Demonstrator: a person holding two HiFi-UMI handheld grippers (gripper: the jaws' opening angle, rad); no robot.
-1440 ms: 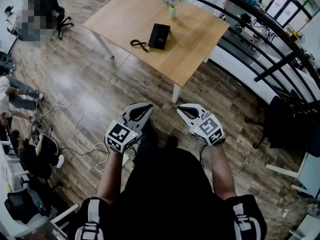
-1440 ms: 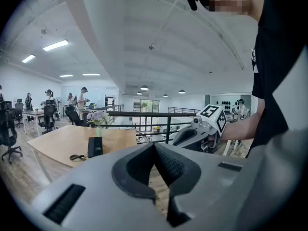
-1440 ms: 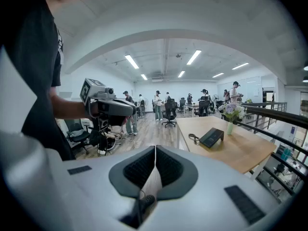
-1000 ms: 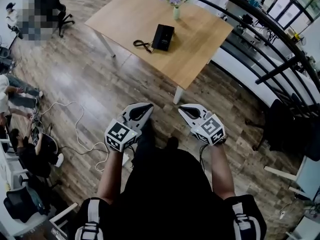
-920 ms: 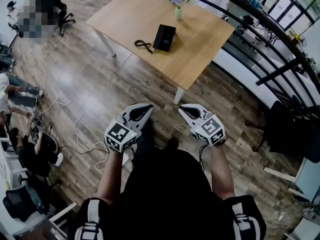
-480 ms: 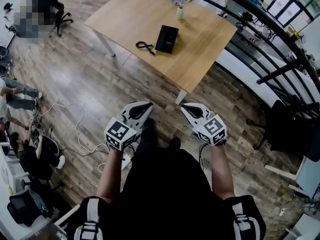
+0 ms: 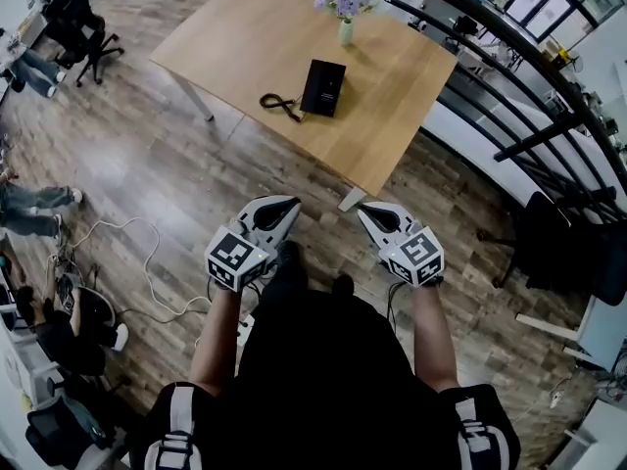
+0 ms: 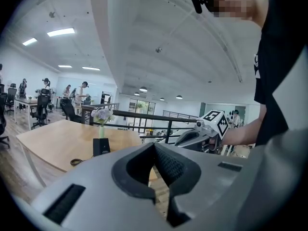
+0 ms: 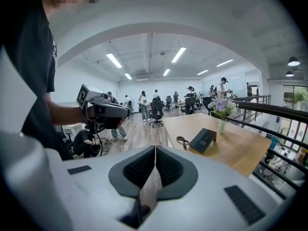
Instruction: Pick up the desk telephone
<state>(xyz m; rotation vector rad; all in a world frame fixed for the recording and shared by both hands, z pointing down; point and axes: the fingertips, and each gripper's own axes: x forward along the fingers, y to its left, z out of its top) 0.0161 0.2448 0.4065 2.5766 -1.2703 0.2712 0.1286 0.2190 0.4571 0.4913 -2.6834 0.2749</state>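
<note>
A black desk telephone (image 7: 323, 87) lies on a light wooden table (image 7: 245, 37), with its coiled black cord (image 7: 280, 104) trailing to its left. The telephone (image 9: 202, 140) also shows in the right gripper view and, small, the telephone (image 8: 101, 147) in the left gripper view. Both grippers hang in front of my body over the wooden floor, well short of the table. My left gripper (image 7: 291, 205) is shut and holds nothing. My right gripper (image 7: 362, 209) is shut as well, with nothing between its fingers.
A vase of purple flowers (image 7: 343, 8) stands on the table beyond the telephone. A black railing (image 7: 509, 57) runs along the right. White cables (image 7: 127, 262) lie on the floor at the left. Office chairs (image 7: 73, 27) and seated people (image 7: 29, 213) are at the left edge.
The table and telephone have drawn slightly closer and shifted in the head view as I moved forward. Both grippers stay shut and side by side.
</note>
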